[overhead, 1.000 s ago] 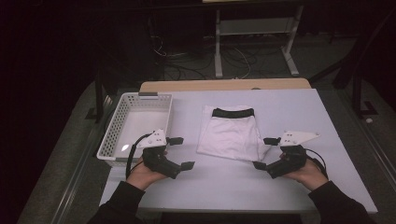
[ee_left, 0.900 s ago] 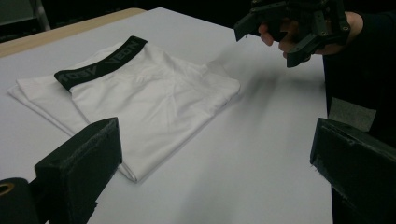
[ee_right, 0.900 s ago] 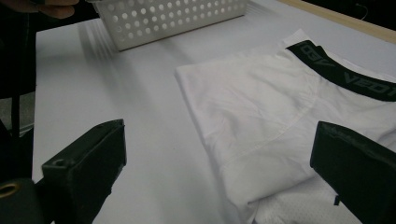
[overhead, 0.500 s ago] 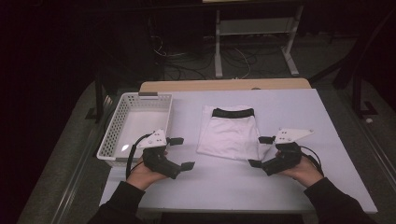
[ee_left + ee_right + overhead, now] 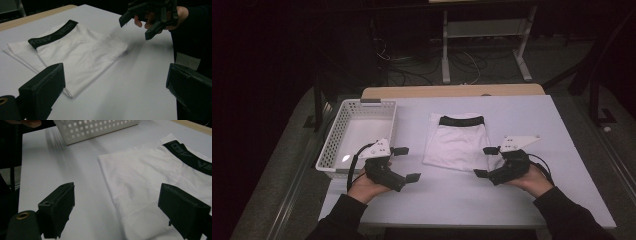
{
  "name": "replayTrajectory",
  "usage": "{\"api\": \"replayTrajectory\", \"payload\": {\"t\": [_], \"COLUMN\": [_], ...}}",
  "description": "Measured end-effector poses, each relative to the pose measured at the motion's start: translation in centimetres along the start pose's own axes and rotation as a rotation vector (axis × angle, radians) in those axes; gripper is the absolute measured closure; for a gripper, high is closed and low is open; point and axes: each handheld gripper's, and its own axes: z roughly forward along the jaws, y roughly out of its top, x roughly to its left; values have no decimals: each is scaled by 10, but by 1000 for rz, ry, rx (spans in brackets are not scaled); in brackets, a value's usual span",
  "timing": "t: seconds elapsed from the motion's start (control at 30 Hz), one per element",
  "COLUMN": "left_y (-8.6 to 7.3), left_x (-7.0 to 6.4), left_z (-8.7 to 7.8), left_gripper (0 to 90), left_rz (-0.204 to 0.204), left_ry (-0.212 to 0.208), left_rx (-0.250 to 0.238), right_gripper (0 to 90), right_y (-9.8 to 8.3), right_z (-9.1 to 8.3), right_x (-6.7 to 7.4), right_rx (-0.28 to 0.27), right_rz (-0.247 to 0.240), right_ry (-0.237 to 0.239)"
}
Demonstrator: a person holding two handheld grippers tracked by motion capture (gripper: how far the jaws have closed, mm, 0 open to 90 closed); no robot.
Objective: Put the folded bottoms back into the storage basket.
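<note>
A folded white garment with a black waistband lies flat in the middle of the white table. My right gripper is just off its near right corner, pointing left at it. Its jaws have just been closing a little but stand open. In the right gripper view the cloth lies below and ahead of the right gripper, and no pad presses on it. My left gripper rests left of the garment, open and holding nothing. The left gripper view shows the garment ahead of the left gripper, with the right gripper beyond.
A white perforated basket stands at the table's left side, close behind my left hand; its wall shows in the right gripper view. A wooden strip runs along the far edge. Cables and a metal stand sit on the dark floor beyond.
My right gripper has shifted left towards the garment's near right corner and its jaws have narrowed slightly. The left gripper has stayed where it was.
</note>
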Motion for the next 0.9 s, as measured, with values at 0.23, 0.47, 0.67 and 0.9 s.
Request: {"api": "replayTrajectory", "payload": {"t": [0.23, 0.47, 0.67, 0.9], "left_y": [1, 1, 1, 1], "left_x": [-1, 0, -1, 0], "left_z": [1, 1, 1, 0], "left_gripper": [17, 17, 17, 17], "left_rz": [1, -3, -3, -1], "left_ry": [0, 1, 0, -7], "left_rx": [-2, -6, -9, -12], "right_gripper": [150, 175, 199, 277], "right_y": [2, 5, 9, 13], "right_z": [4, 9, 14, 24], "right_x": [0, -2, -3, -6], "right_rx": [15, 25, 25, 36], "right_rz": [-4, -3, -6, -14], "right_ry": [16, 44, 50, 47]}}
